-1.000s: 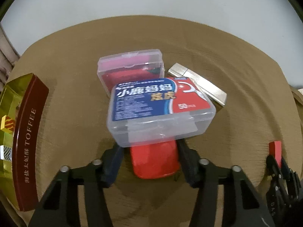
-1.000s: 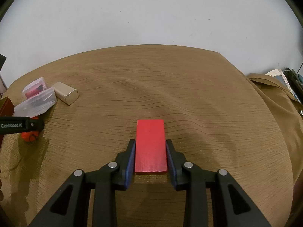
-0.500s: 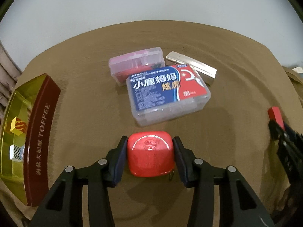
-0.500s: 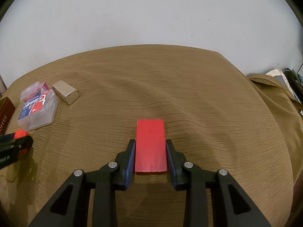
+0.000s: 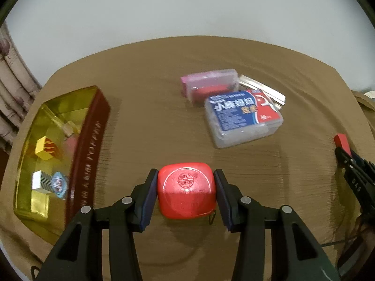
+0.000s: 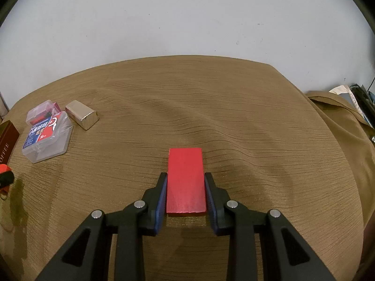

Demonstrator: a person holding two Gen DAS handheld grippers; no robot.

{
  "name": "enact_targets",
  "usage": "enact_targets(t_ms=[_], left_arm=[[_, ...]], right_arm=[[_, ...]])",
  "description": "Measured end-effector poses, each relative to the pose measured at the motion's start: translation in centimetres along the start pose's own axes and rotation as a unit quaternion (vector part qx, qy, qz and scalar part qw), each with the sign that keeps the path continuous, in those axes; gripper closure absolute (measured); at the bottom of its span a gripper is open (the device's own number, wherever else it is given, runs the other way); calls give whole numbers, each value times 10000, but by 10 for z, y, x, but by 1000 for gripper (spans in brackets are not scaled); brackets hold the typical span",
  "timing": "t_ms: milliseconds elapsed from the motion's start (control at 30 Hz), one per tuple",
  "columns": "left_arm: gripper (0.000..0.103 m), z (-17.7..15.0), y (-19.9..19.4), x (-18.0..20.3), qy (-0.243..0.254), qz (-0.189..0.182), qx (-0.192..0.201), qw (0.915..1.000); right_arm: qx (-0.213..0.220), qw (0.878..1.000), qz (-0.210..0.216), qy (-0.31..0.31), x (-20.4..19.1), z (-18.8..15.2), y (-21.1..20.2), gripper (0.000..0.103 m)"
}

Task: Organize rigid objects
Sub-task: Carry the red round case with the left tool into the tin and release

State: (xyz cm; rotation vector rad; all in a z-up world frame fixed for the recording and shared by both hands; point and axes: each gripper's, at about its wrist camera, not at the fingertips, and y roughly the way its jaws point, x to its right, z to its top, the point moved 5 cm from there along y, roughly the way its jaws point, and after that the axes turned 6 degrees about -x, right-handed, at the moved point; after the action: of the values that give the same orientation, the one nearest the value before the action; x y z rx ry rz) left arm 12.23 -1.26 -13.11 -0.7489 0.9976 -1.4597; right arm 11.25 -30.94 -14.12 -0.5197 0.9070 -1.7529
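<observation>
A few small items are already seen in the gold tin [image 5: 89, 135], while a red case [image 5: 186, 195] is clamped in the left gripper [image 5: 185, 196] above the bench [image 5: 152, 98], a red block [image 6: 185, 180] is gripped by the right gripper [image 6: 185, 194], and two clear boxes [image 5: 243, 119] and a silver box [image 6: 82, 114] are left out.

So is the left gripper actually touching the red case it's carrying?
Touching. The left wrist view shows the left gripper with both blue pads pressed flat against the sides of the red case, no gap on either side.
</observation>
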Motion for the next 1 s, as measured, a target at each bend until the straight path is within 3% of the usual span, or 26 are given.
enact_targets(t_ms=[567, 1000], left_arm=[[60, 3, -50, -92, -528, 161, 259, 9981], [60, 11, -44, -177, -1150, 521, 213, 9918]], right_arm=[[-1, 10000, -21, -20, -1, 0, 1, 73], [1, 10000, -23, -20, -2, 1, 1, 73]])
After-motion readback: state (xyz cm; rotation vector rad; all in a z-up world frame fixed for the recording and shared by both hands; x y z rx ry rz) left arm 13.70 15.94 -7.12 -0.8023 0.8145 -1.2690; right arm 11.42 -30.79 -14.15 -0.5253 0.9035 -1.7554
